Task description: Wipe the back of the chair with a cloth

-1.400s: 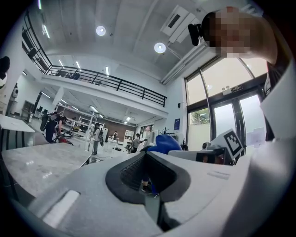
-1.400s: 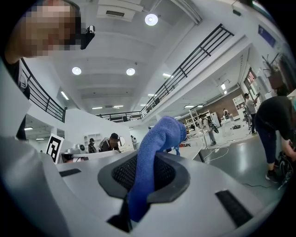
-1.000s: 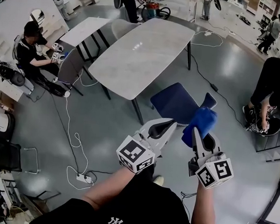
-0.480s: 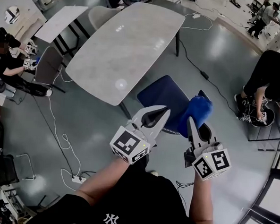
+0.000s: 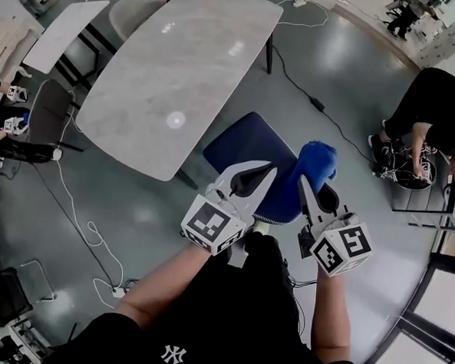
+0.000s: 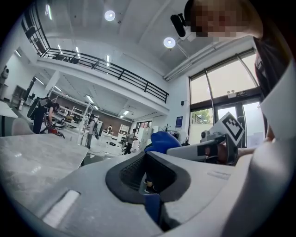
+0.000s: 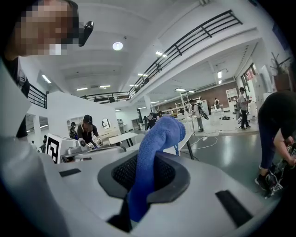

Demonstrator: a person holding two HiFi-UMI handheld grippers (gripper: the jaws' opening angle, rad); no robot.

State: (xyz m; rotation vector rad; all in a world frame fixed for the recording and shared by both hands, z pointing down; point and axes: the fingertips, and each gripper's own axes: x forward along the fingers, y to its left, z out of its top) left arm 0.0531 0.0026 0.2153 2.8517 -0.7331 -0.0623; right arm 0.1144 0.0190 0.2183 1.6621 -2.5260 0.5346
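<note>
The left gripper [image 5: 260,172] has its two white jaws drawn together with nothing pinched between them, and it hovers over the near edge of the dark blue padded chair [image 5: 245,144], by the left end of the chair's back. The right gripper [image 5: 307,182] is clamped on a bright blue terry cloth [image 5: 317,158]. The cloth stands up out of the jaws as a bunched fold and sits at the right end of the chair's back, probably resting on its top edge, though contact is hard to judge from above. Both grippers are held side by side, near each other but apart, on bare forearms reaching out from a black shirt. Beyond the chair, with the chair's seat pushed up close to its edge, stands a large grey stone-patterned table with rounded corners [image 5: 181,67] on dark legs. A black cable [image 5: 299,80] runs across the glossy grey floor past the far side of the chair. To the right of the chair, well apart, a person in dark clothes [image 5: 432,105] bends over. A white cable [image 5: 79,222] loops on the floor to the chair's left.
</note>
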